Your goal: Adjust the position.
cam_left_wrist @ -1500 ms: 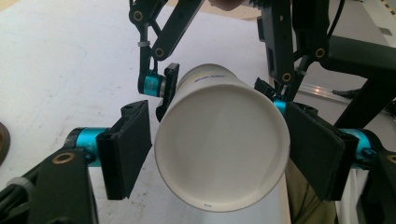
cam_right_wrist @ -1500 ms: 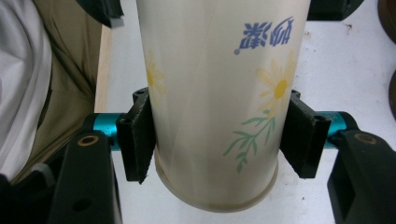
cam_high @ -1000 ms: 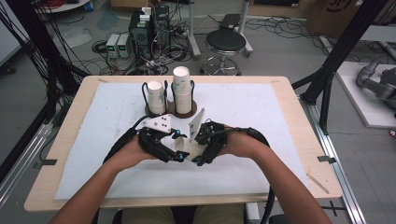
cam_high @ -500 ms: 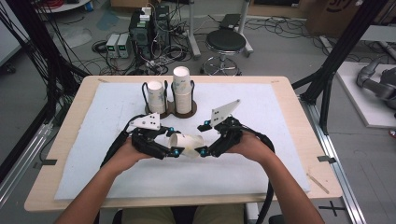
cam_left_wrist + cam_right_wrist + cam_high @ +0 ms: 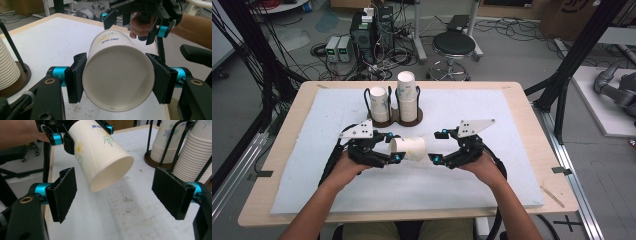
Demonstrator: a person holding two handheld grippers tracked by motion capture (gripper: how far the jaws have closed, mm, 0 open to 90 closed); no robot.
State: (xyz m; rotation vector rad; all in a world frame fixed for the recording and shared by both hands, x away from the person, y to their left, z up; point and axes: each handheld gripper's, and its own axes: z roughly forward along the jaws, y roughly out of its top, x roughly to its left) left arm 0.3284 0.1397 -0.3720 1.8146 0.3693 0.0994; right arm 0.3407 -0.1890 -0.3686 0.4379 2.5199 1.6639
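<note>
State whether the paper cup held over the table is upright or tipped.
Tipped: the paper cup lies sideways in the left gripper.

A robotics lab: black rig frames (image 5: 252, 75), tangled floor cables (image 5: 337, 30), stacked electronics boxes (image 5: 372, 25) and a stool (image 5: 454, 46) beyond the jaws.

Two cup stacks (image 5: 397, 102) stand in a holder (image 5: 395, 119) near the worktop's (image 5: 512, 100) far edge; a cup (image 5: 408, 148) lies sideways nearer the middle.
</note>
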